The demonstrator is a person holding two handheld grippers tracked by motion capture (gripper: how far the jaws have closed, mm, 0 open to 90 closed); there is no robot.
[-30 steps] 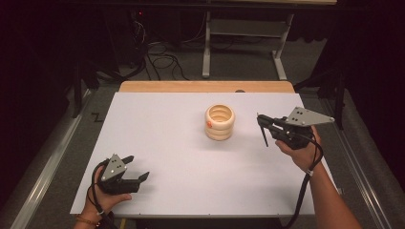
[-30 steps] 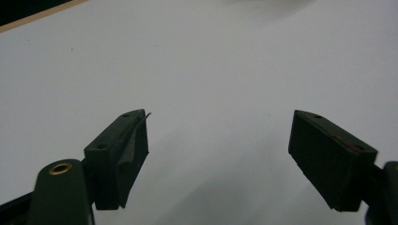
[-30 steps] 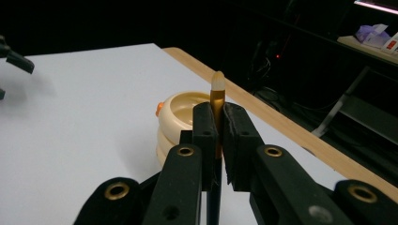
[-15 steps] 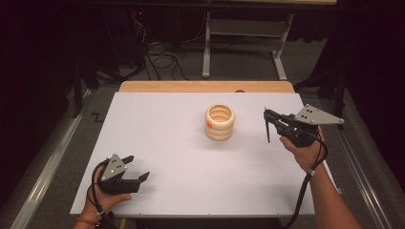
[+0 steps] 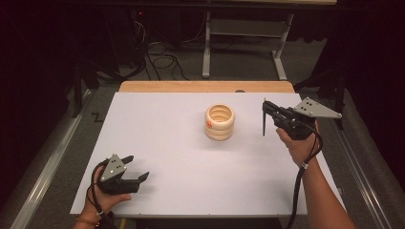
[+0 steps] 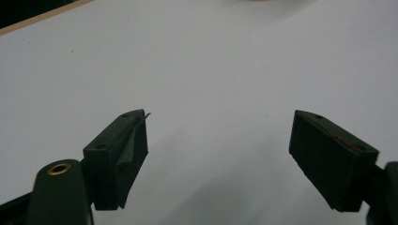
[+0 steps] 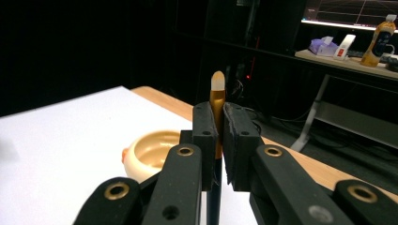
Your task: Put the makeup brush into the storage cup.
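Note:
A cream ribbed cup [image 5: 219, 122] with a small orange mark on its side stands on the white table [image 5: 172, 143], right of centre. My right gripper [image 5: 265, 105] hovers just right of it, shut on a dark pencil [image 5: 263, 124] that hangs point down. In the right gripper view the pencil's gold ferrule and pale eraser [image 7: 217, 91] stick up between the pads of my right gripper [image 7: 219, 112], with the cup [image 7: 152, 152] below and to the left. My left gripper [image 5: 138, 168] rests near the front left corner, open and empty [image 6: 220, 126].
A wooden strip [image 5: 205, 86] runs along the table's far edge. Beyond it are a metal desk frame [image 5: 243, 43] and cables on the floor [image 5: 162, 59]. A shelf with a bottle [image 7: 380, 40] stands far behind the right gripper.
My right gripper has risen slightly with the pencil, staying beside the cup. The left gripper has not moved.

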